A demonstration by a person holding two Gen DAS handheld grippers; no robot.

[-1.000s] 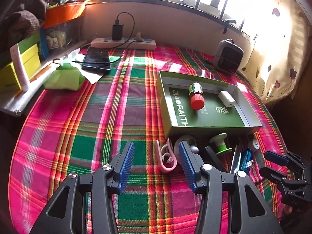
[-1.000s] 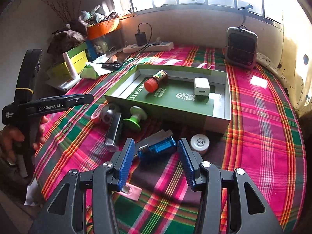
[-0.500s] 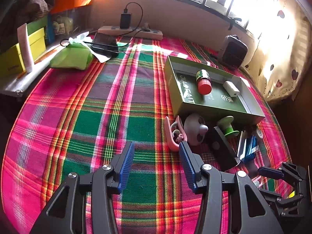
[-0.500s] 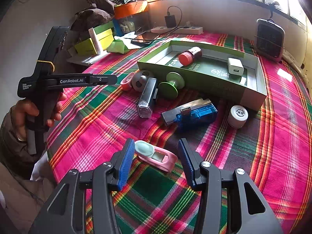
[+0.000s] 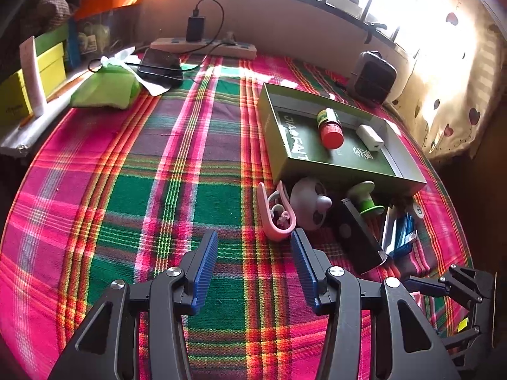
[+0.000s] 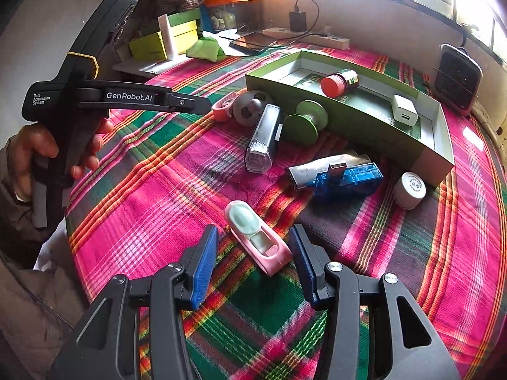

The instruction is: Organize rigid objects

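Pink clip lies between right fingers (untouched).

White lettering "GenRobot.AI" on black handheld gripper body, up and left of the right claw; smaller "Data Acquisition System" at its rear end. Shallow green cardboard box, ahead and right of the left claw: white print on floor, partly readable as "FAIT". White round cap: print too small.

black tongs, ribbed blue pads
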